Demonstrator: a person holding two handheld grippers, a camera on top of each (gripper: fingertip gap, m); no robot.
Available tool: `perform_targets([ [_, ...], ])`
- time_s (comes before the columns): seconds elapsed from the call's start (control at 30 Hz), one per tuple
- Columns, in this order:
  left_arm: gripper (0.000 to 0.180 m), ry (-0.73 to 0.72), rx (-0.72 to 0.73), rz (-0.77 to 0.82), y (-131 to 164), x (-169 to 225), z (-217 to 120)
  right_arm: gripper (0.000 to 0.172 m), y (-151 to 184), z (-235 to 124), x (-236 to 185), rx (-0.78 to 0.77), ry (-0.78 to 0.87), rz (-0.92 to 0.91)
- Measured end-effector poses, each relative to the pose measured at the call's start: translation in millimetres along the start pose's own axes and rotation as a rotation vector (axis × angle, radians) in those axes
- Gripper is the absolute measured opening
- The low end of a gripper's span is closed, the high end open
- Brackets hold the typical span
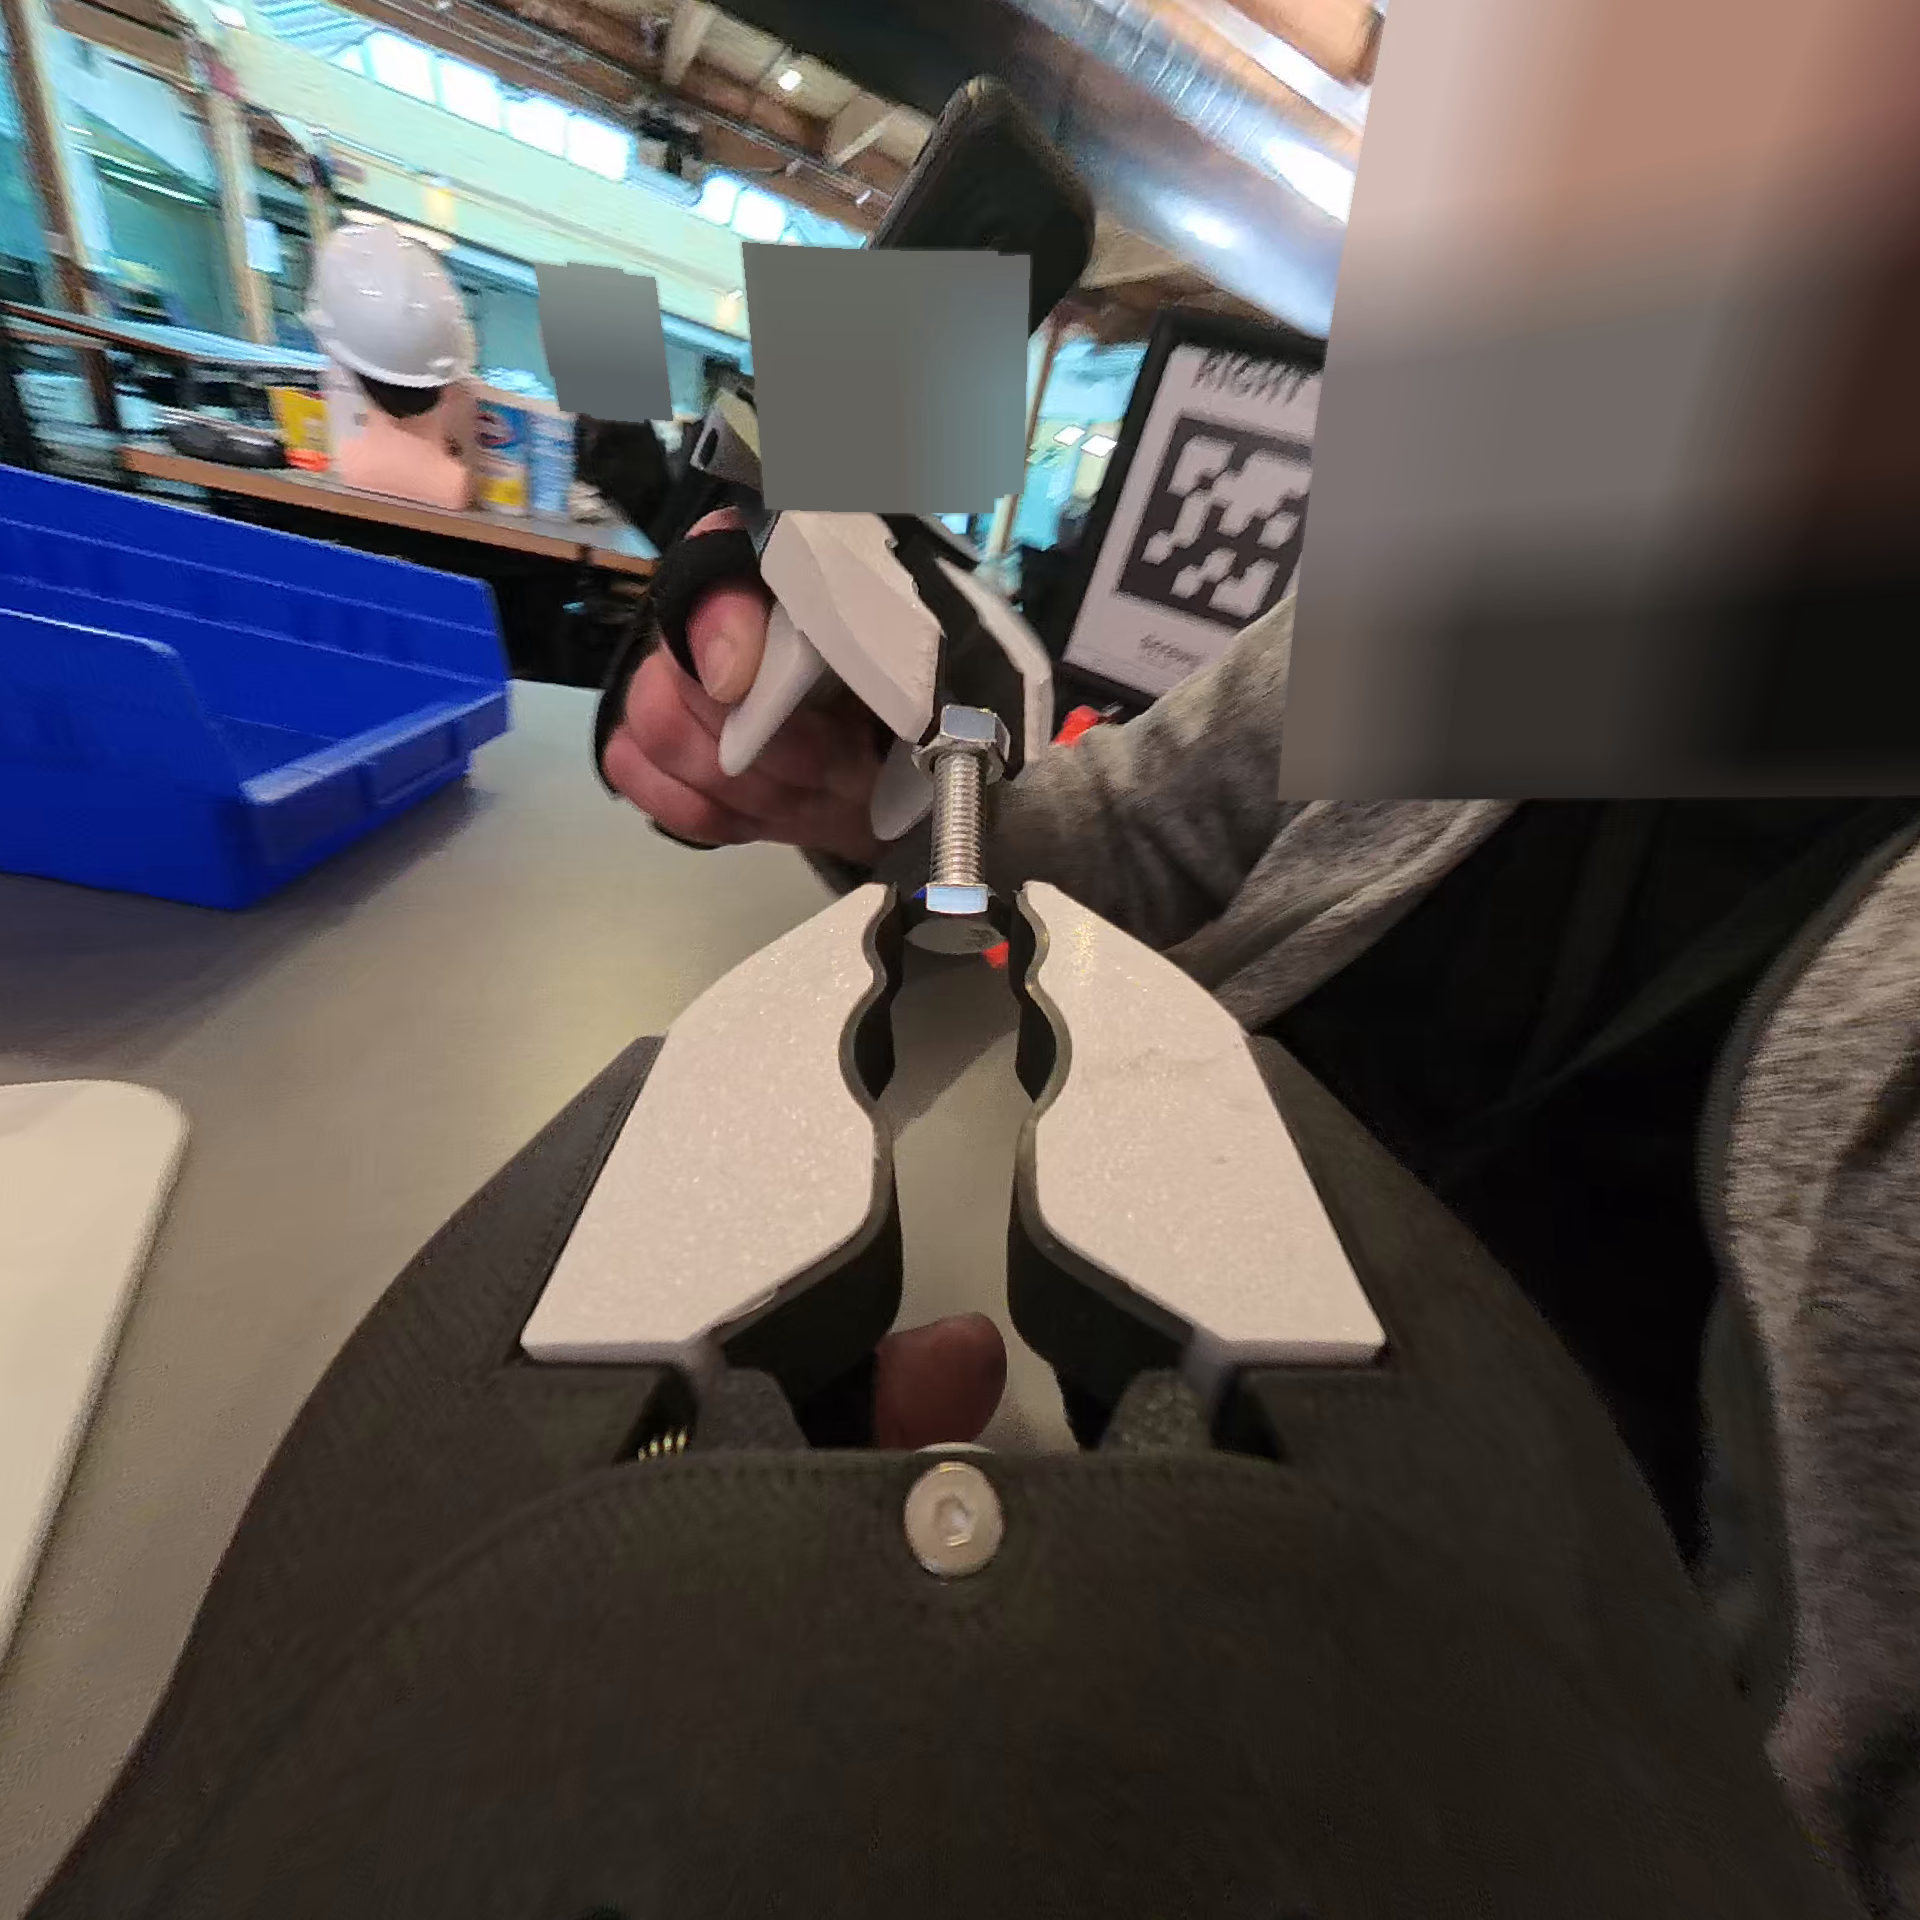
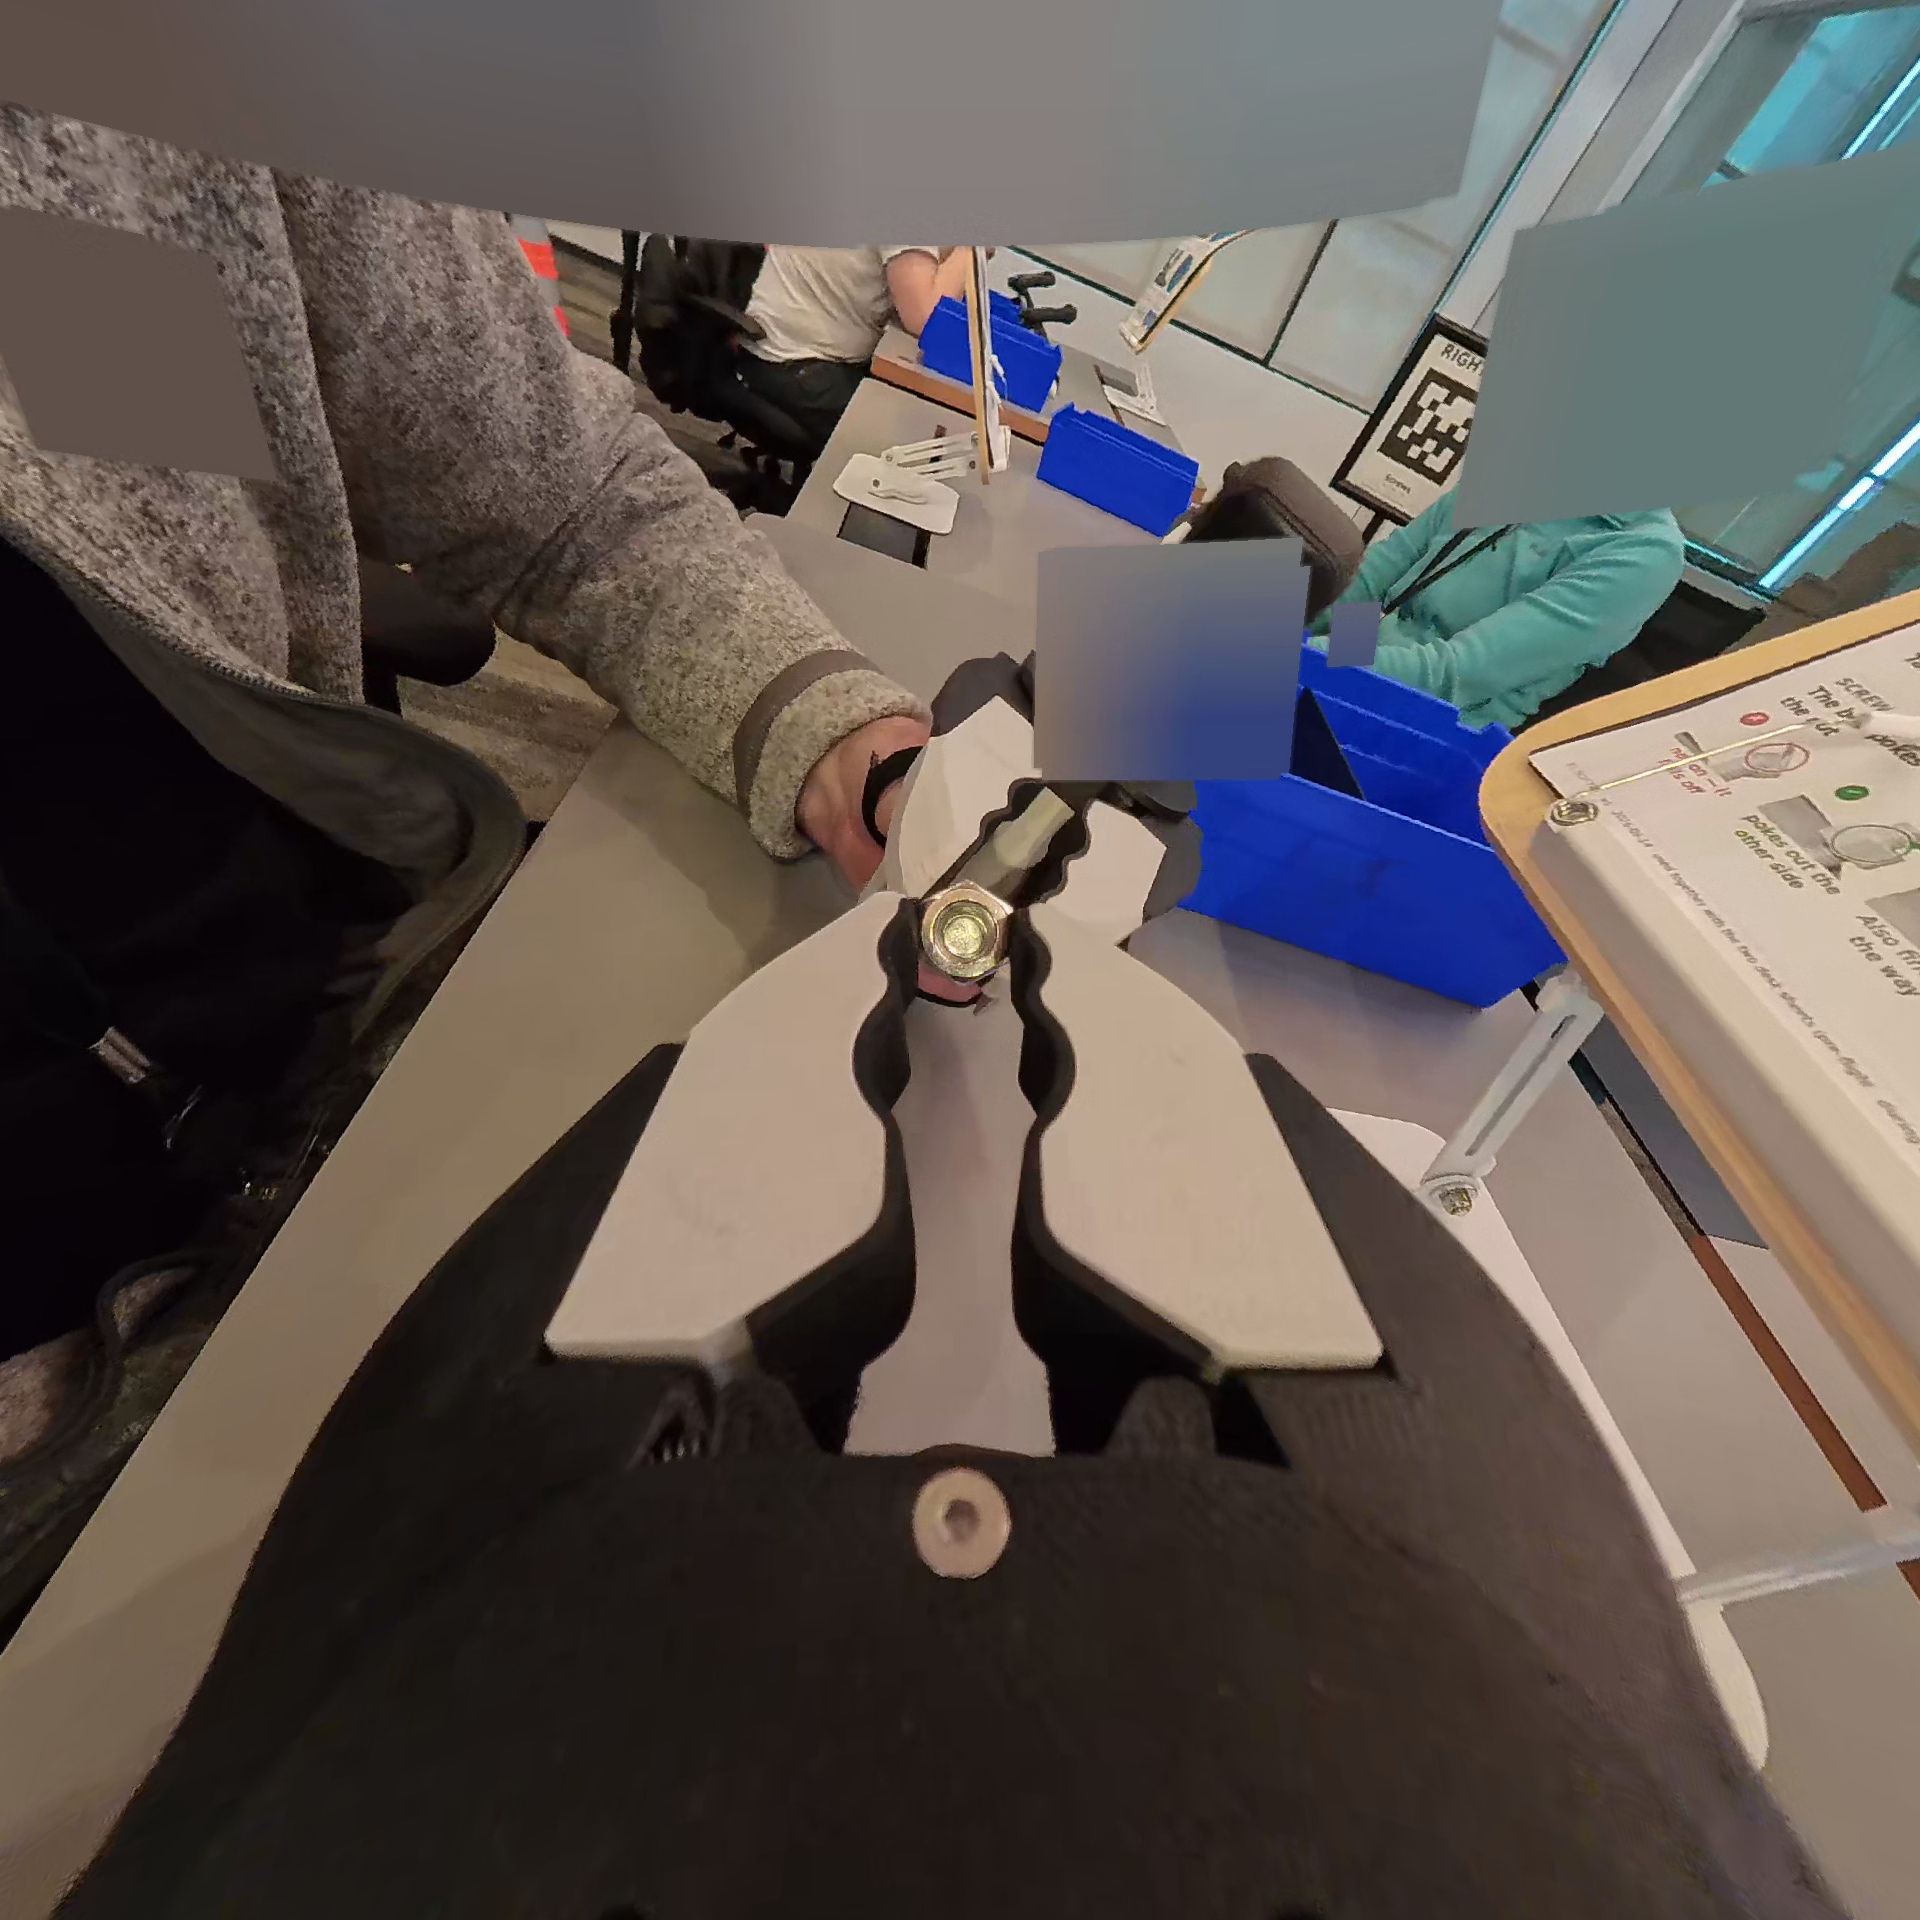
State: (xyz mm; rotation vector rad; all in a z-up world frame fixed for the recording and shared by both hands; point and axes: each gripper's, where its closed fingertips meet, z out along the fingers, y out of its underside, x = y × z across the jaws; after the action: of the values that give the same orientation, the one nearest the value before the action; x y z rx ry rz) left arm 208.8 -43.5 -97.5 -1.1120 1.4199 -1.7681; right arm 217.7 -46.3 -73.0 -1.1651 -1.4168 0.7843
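left gripper point(image 1: 954, 902) clamps the bolt point(image 1: 956, 821) by its head, held above the table point(image 1: 416, 987). right gripper point(image 2: 964, 935) grips the nut point(image 2: 966, 928), already on the bolt's tip; most thread bare.

A: Gripper fingers point(image 1: 764, 1122)?
B: Pale grey, speckled, black pads. Black body behind.
A: Bolt point(image 1: 957, 821) at the tips?
B: Shiny silver. Nut point(image 2: 964, 928) silver, yellowish centre.
A: Bin point(image 1: 239, 686) left of the tool?
B: Solid blue. Table point(image 1: 343, 997) plain grey.
A: Sleeve point(image 1: 1226, 831) to the right?
B: Heathered grey. Board point(image 1: 1210, 509) beyond: black-and-white blocky pattern.
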Motion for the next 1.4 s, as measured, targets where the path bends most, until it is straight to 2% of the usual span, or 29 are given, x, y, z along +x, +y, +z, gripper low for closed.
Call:
perform_targets([
  [0.4,0.019,-0.237,-0.031,0.217,-16,-9,0,0.017,-5,-8,14,0.098,0.075,0.096],
  [0.77,0.019,-0.511,-0.157,0.518,-26,-20,3,0.017,-8,-16,27,0.219,0.125,0.249],
  [1.17,0.018,-0.790,-0.354,0.908,-33,-30,4,0.017,-5,-23,38,0.376,0.123,0.480],
  [1.4,0.019,-0.912,-0.544,1.204,-34,-35,-1,0.017,3,-23,42,0.466,0.092,0.686],
])
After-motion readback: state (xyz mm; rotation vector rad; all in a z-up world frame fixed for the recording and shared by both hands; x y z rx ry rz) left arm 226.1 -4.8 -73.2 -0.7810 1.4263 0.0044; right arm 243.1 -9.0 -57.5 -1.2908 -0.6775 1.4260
